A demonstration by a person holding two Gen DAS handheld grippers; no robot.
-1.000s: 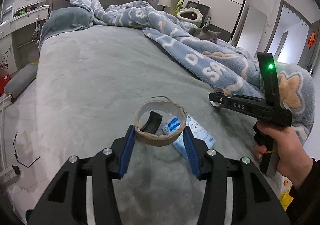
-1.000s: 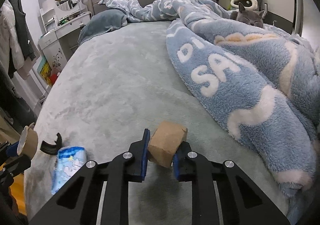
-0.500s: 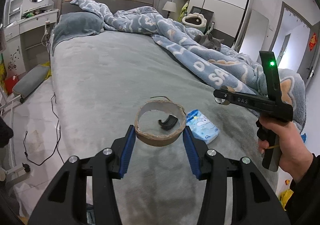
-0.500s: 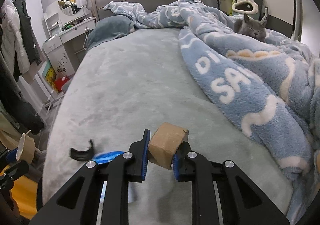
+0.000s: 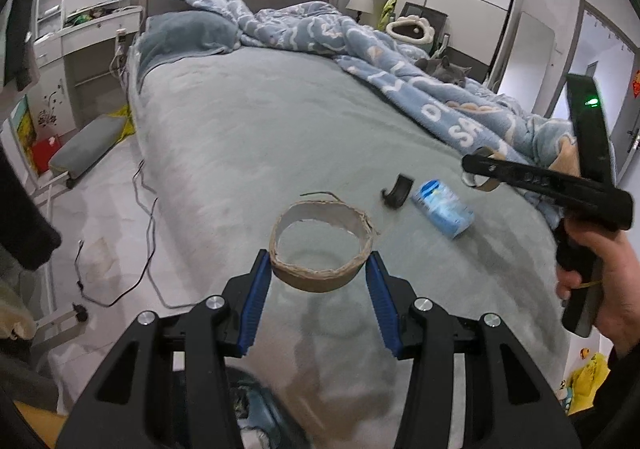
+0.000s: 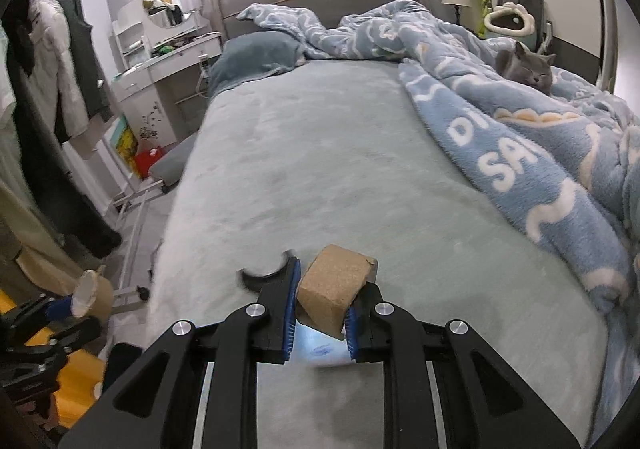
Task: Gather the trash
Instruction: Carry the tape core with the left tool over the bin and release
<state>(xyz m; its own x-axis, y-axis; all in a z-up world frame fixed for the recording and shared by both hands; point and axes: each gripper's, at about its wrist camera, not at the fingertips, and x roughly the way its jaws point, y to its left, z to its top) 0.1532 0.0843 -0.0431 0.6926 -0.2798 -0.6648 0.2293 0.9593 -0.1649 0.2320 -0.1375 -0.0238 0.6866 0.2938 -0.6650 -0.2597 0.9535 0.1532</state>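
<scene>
My left gripper (image 5: 319,277) is shut on a wide cardboard tape ring (image 5: 320,245), held above the foot of the bed. My right gripper (image 6: 320,313) is shut on a squashed brown cardboard tube (image 6: 334,291); it also shows at the right of the left wrist view (image 5: 480,169). A blue tissue pack (image 5: 442,207) and a black curved plastic piece (image 5: 397,191) lie on the grey-green bedspread (image 5: 260,137). In the right wrist view the black piece (image 6: 260,275) peeks out left of my fingers and the pack (image 6: 318,345) lies under them.
A blue fleece blanket (image 6: 520,137) covers the bed's right side, with a grey cat (image 6: 524,67) lying on it. Left of the bed stand a white dresser (image 5: 76,49), a grey cushion (image 5: 86,145) and cables (image 5: 144,209) on the floor. Something dark and bluish (image 5: 256,409) sits low under my left gripper.
Both grippers have pulled back and risen away from the bed, still holding their pieces. The tissue pack and black piece stay on the bedspread, now farther off in the left wrist view.
</scene>
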